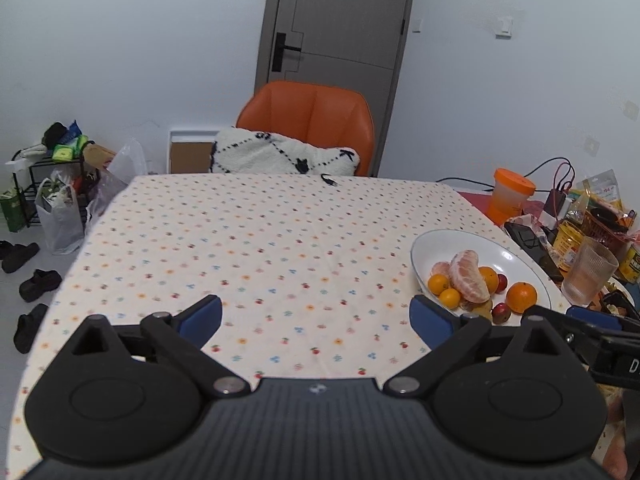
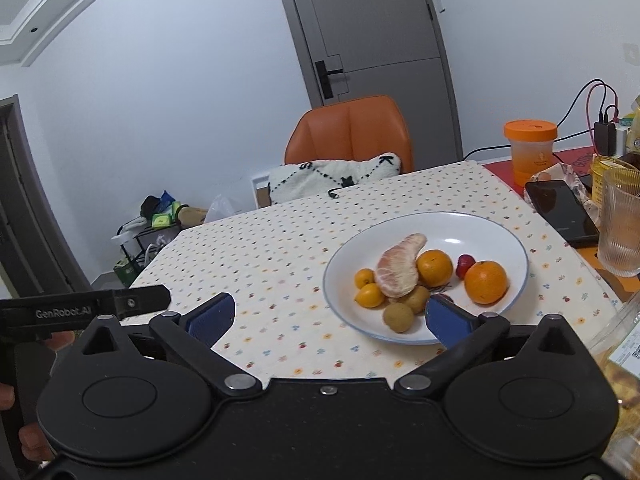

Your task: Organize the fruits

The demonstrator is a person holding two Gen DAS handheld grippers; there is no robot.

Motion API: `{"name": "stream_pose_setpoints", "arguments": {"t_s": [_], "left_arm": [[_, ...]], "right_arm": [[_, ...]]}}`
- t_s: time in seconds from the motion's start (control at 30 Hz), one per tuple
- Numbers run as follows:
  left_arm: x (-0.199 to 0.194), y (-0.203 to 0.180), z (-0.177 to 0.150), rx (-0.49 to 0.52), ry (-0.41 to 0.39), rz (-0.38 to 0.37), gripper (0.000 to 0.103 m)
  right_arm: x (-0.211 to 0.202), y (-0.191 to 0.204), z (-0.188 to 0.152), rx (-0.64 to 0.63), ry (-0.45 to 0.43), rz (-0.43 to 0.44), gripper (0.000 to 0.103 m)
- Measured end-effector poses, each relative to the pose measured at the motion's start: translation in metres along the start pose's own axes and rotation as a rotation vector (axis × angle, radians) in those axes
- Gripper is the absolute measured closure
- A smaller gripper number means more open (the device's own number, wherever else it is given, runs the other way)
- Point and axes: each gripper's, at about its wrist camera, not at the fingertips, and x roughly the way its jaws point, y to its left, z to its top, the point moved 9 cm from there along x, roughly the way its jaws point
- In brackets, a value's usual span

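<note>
A white plate point(image 2: 480, 232) on the flowered tablecloth holds a peeled pomelo piece point(image 2: 398, 268), a large orange point(image 2: 485, 282), a mid-size orange point(image 2: 435, 267), small kumquats point(image 2: 369, 294), two brown round fruits point(image 2: 398, 317) and a small red fruit point(image 2: 465, 265). In the left wrist view the same plate point(image 1: 440, 244) lies at the right with the pomelo piece point(image 1: 467, 276) on top. My left gripper point(image 1: 316, 316) is open over bare cloth, left of the plate. My right gripper point(image 2: 330, 316) is open with nothing held, its right finger point(image 2: 444, 320) over the plate's near rim.
An orange chair point(image 2: 352, 132) with a white cushion point(image 2: 332, 178) stands at the table's far side. At the right are an orange-lidded cup point(image 2: 529, 148), a black phone point(image 2: 562, 212), a ribbed glass point(image 2: 622, 224), cables and snack packs. Shoes and bags lie on the floor at left point(image 1: 36, 264).
</note>
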Motion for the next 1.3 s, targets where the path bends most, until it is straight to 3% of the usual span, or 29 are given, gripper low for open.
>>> {"name": "stream_pose_setpoints", "arguments": {"t_s": [0.37, 0.77, 1.3], "left_arm": [[-0.042, 0.027, 0.005, 0.005, -0.028, 0.037, 0.000], [-0.086, 0.031, -0.007, 0.041, -0.041, 0.034, 0.000], [-0.109, 0.049, -0.032, 0.007, -0.029, 0.025, 0.000]], "right_arm": [[-0.025, 0.030, 0.003, -0.063, -0.014, 0.019, 0.000], [-0.058, 0.052, -0.005, -0.116, -0.003, 0.069, 0.000], [-0.083, 0.061, -0.023, -0.145, 0.008, 0.093, 0.000]]}}
